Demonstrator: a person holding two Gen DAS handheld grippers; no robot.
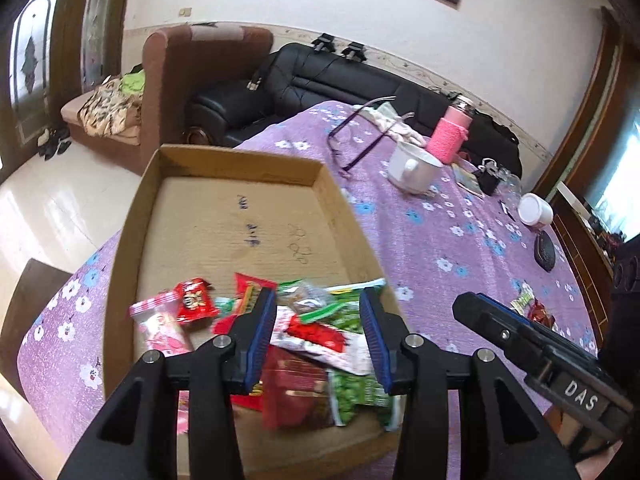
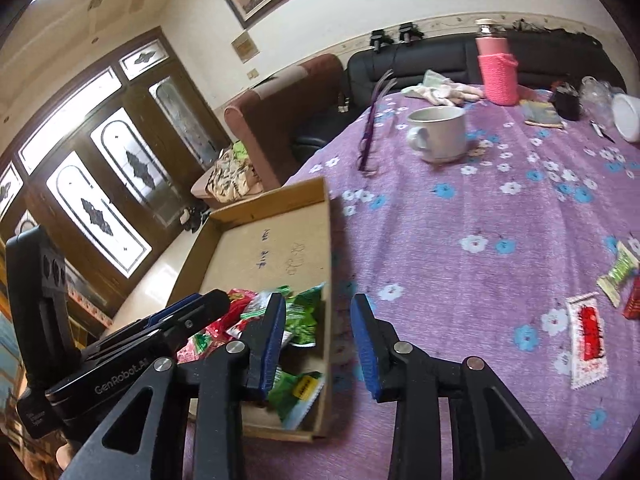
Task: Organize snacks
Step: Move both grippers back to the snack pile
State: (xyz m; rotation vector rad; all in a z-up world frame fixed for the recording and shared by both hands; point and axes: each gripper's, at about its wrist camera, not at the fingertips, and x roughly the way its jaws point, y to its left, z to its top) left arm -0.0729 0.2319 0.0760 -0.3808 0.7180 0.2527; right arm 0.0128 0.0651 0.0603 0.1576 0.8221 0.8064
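A shallow cardboard box sits on the purple flowered tablecloth; it also shows in the right wrist view. Several snack packets lie piled at its near end, red, pink and green ones. My left gripper is open and empty, hovering over the pile. My right gripper is open and empty above the box's right wall; it appears in the left wrist view. A white-and-red packet, a green-striped packet and a red packet lie on the cloth at the right.
A white mug, purple glasses, a pink-sleeved bottle, a white jar, a black pouch and a cloth stand at the table's far side. Sofas lie beyond the table edge.
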